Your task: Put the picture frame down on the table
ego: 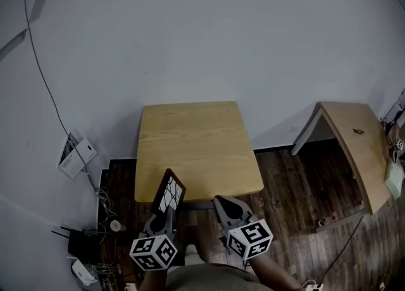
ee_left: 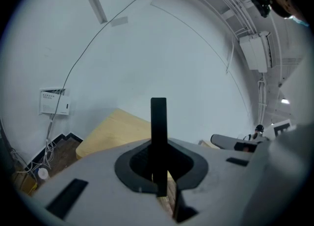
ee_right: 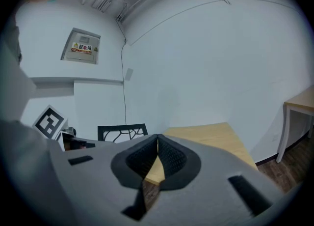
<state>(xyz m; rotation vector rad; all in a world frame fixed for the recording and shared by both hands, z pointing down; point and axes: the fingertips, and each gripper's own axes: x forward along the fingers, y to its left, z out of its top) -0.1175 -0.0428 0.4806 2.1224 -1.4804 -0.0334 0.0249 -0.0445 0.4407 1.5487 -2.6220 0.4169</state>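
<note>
We have the left gripper (ego: 166, 216) clamped on the bottom edge of the picture frame (ego: 168, 193). In the left gripper view the frame's dark side (ee_left: 158, 131) stands upright, pinched between the two pads. In the head view the frame tilts up and away from us. Its patterned face is turned up, and its upper part hangs over the near edge of the wooden table (ego: 190, 138), close to the near left corner. It is in the air and not on the wood.

Our right gripper (ego: 223, 202) carries nothing, and in its own view the jaw tips meet with no gap (ee_right: 157, 140). It points over the same near edge, towards the right corner and apart from the frame (ee_right: 122, 132).

The tabletop shows plain wood from edge to edge ahead of both grippers. Its far edge meets the white wall.

Left of the table there is only a narrow strip of dark floor. It is crowded with cables and a black router (ego: 81, 243), and a white wall box (ego: 77, 157) is mounted on the wall above it.

On the right, a wider stretch of wooden floor separates this table from a second wooden table (ego: 361, 138).
</note>
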